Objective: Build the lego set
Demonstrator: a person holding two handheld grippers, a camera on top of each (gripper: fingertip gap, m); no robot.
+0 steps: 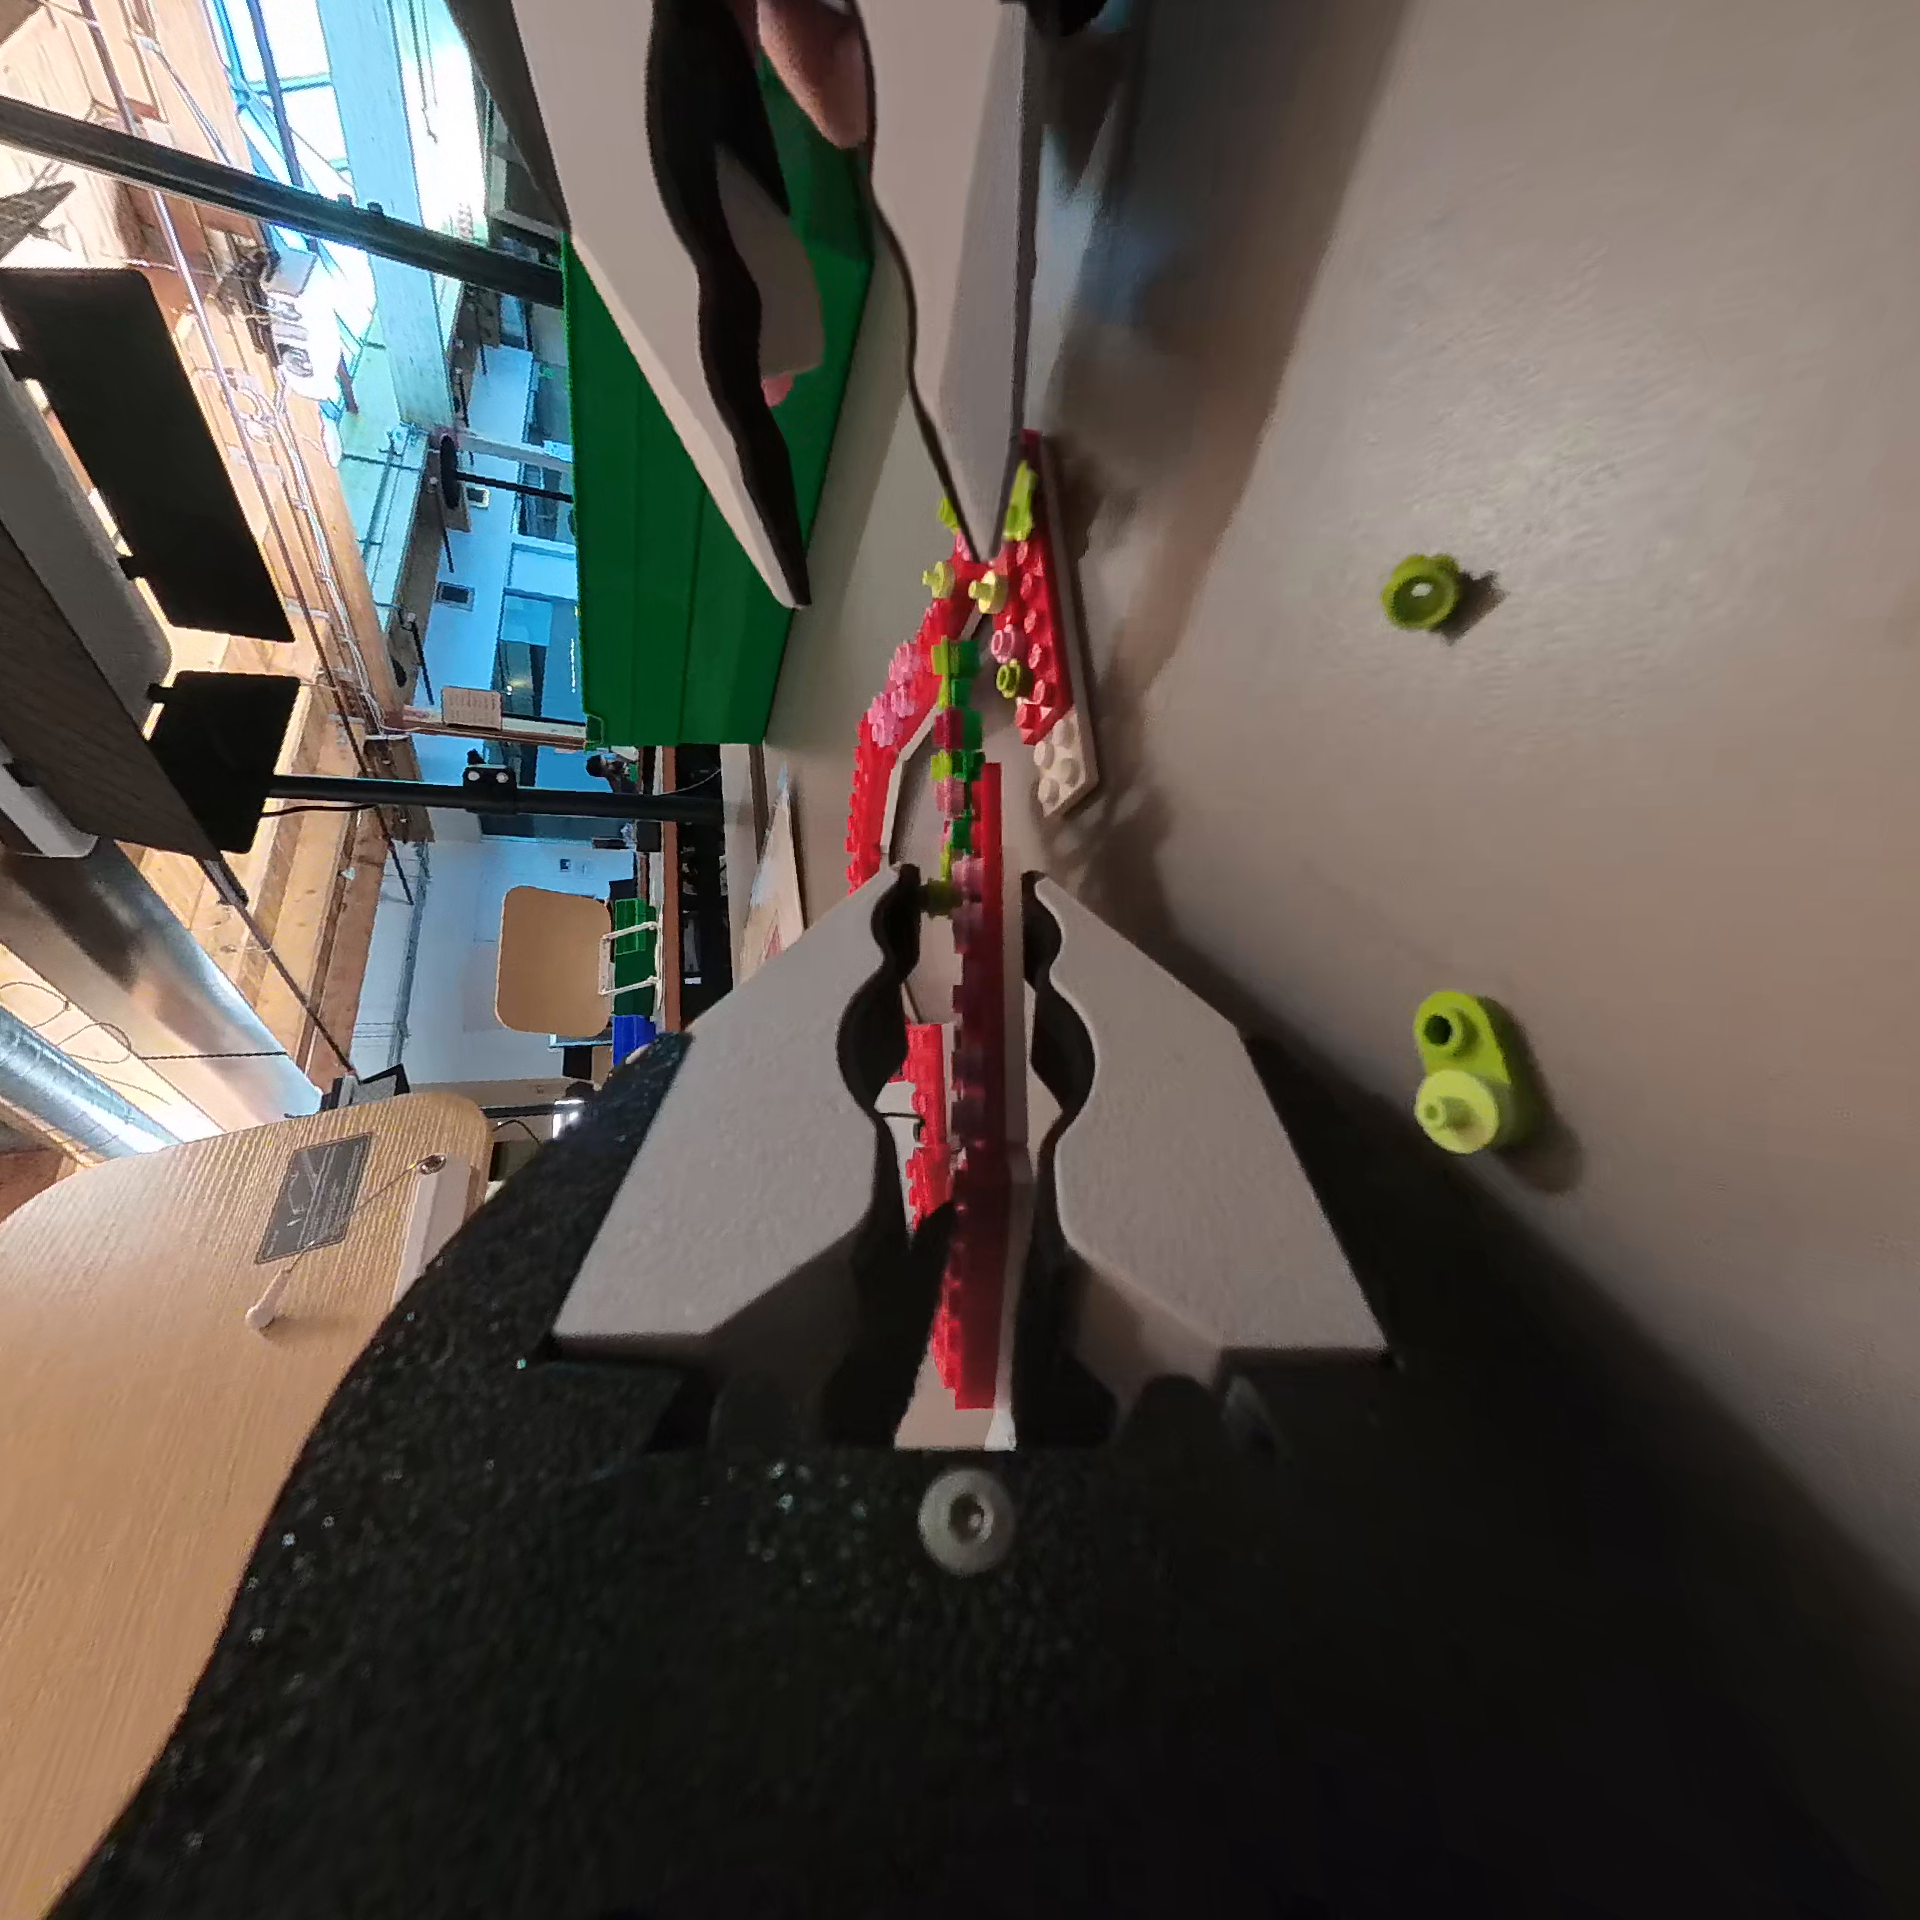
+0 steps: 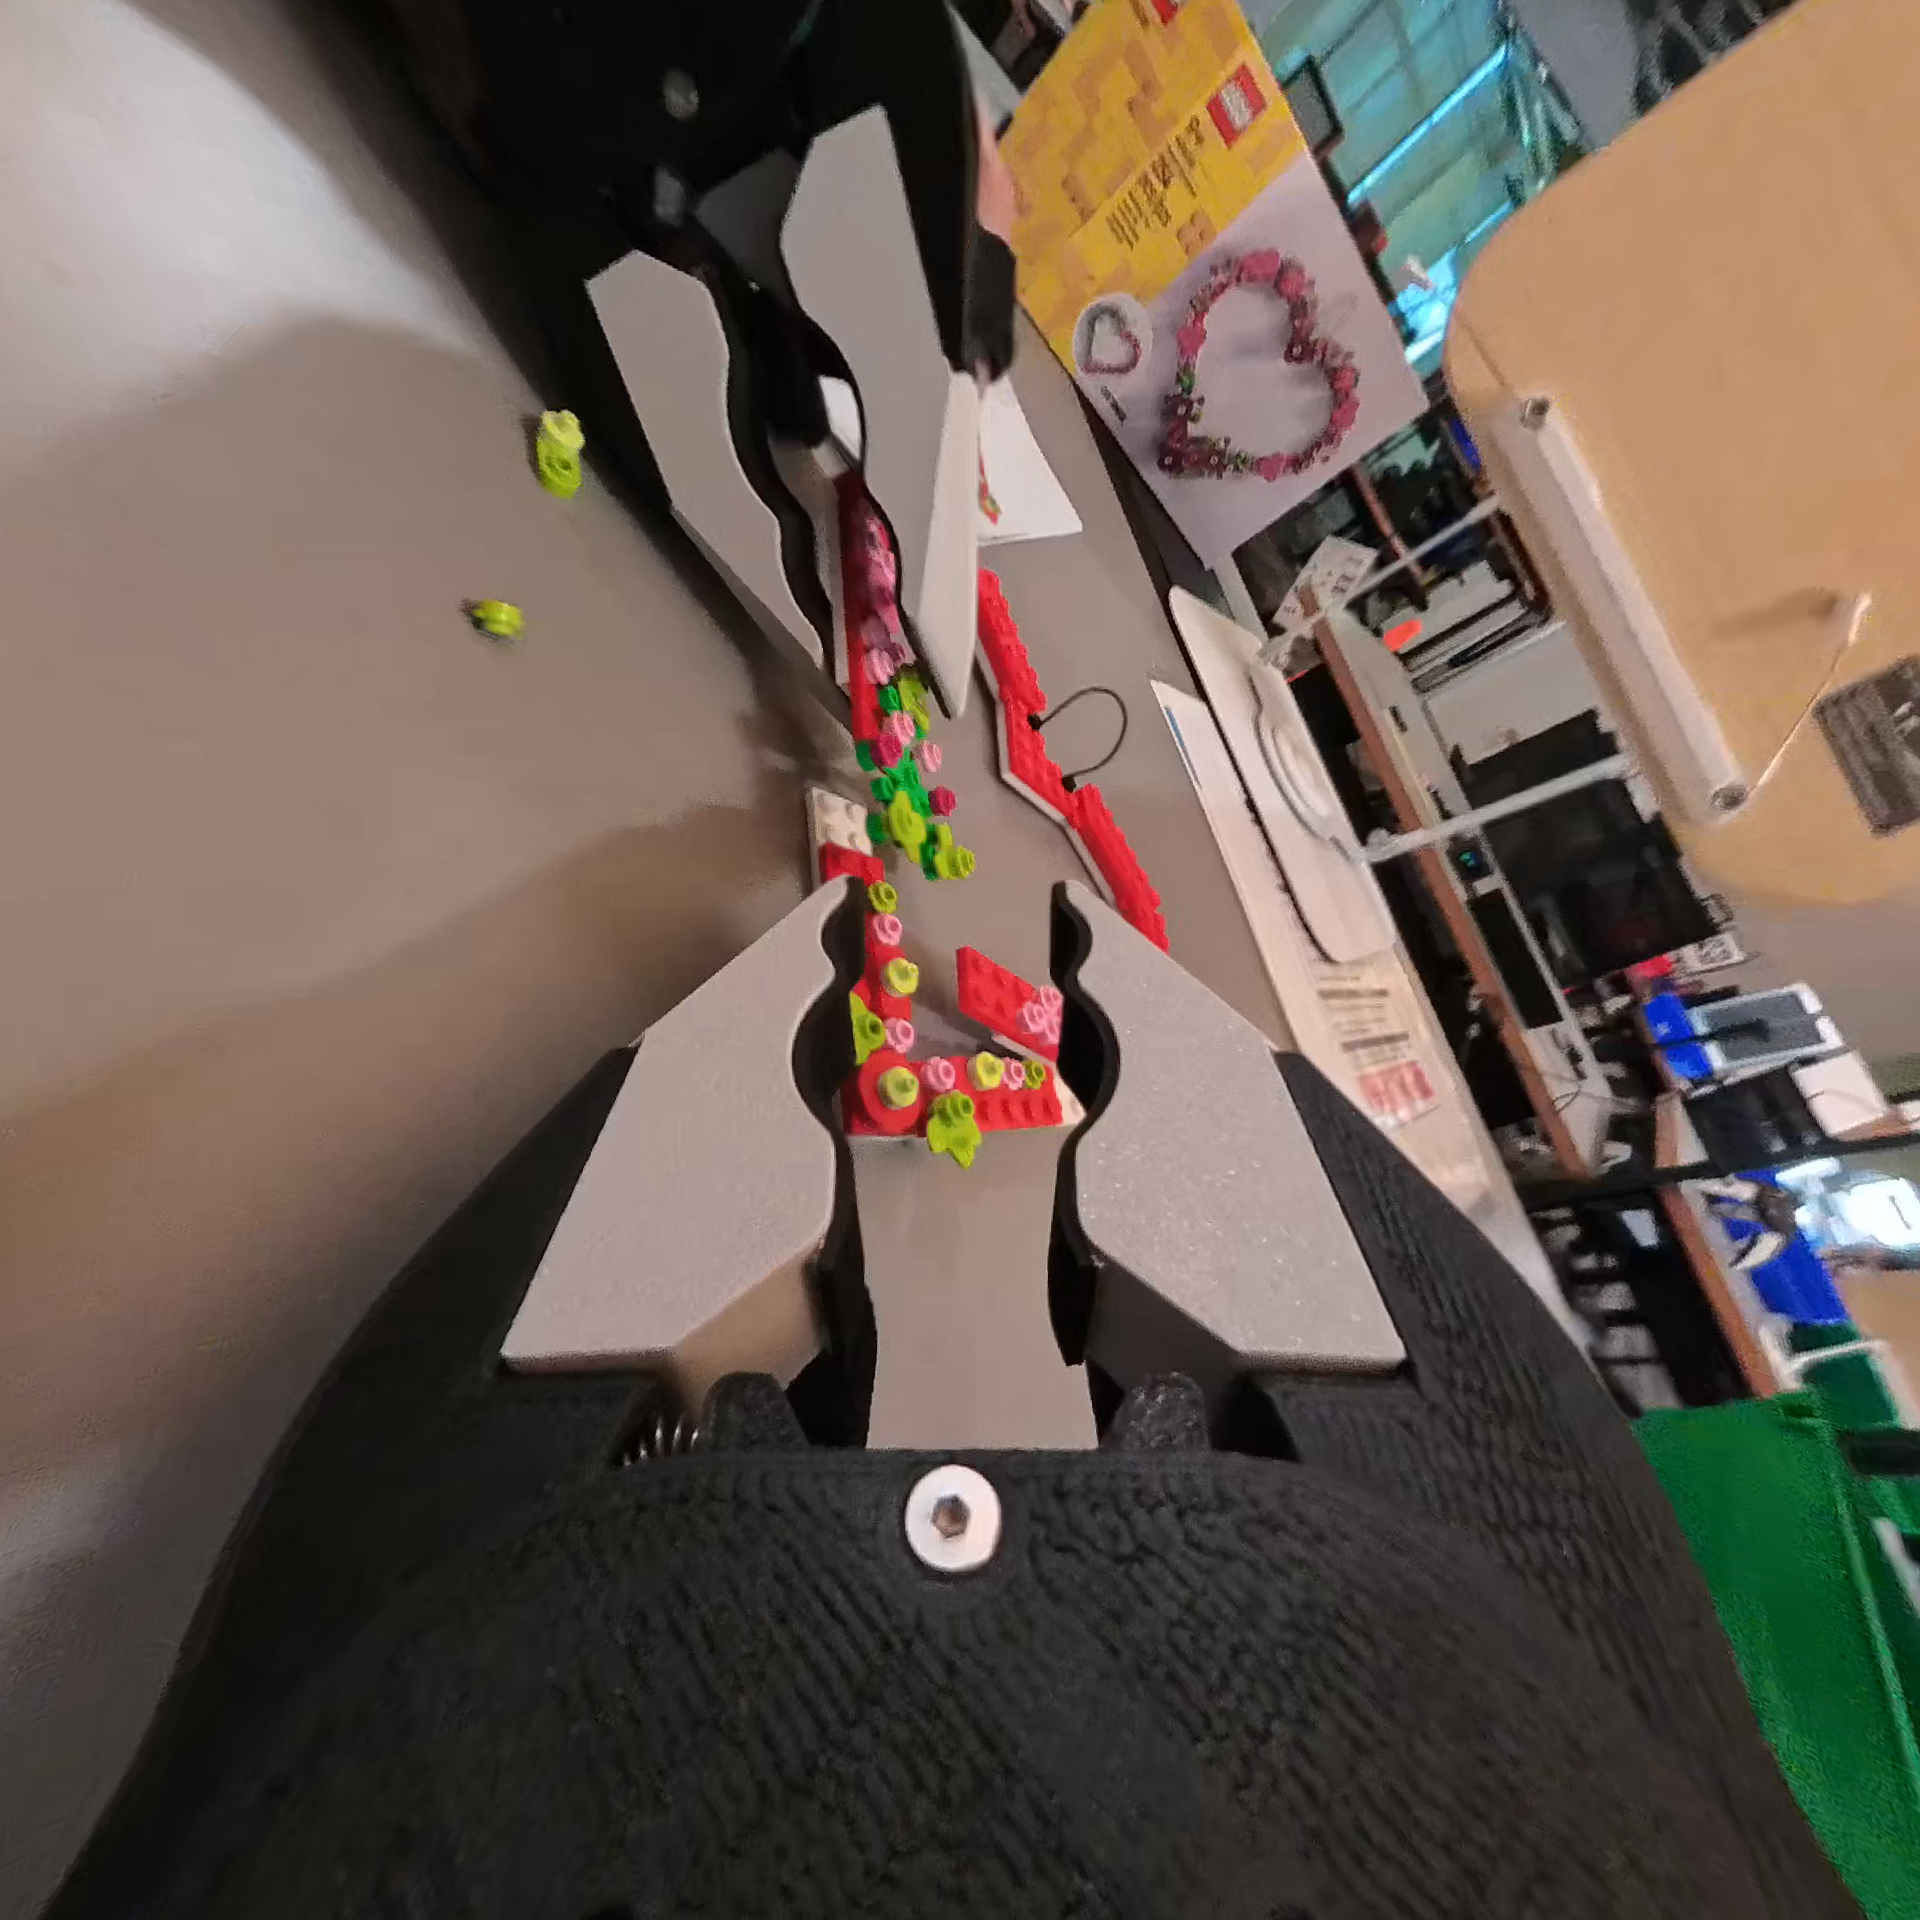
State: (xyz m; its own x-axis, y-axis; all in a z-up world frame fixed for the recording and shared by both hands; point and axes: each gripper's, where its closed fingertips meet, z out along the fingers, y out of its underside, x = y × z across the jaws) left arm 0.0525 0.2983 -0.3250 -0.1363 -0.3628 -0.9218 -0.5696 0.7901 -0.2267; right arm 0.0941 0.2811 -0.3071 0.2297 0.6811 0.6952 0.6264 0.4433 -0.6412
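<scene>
A red heart-shaped Lego frame (image 1: pixel 1042 623) with pink flowers and lime and green leaves lies low over the grey table (image 1: pixel 1558 312). My left gripper (image 1: pixel 968 883) is shut on one straight side of the frame, which runs between its fingers. It also shows in the right wrist view (image 2: pixel 883 675), clamped on that side. My right gripper (image 2: pixel 954 894) is open, and its fingers straddle the frame's decorated corner (image 2: pixel 935 1091). In the left wrist view it (image 1: pixel 888 566) comes in from the far end with the fingers wide apart.
Two loose lime pieces (image 1: pixel 1418 592) (image 1: pixel 1470 1070) lie on the table beside the frame. The set's yellow box (image 2: pixel 1195 260), a white booklet (image 2: pixel 1023 478) and a white dish (image 2: pixel 1288 769) lie beyond it. A green board (image 1: pixel 675 520) lies at the table's far end. Spacing between my two grippers at the tips: around 6 cm.
</scene>
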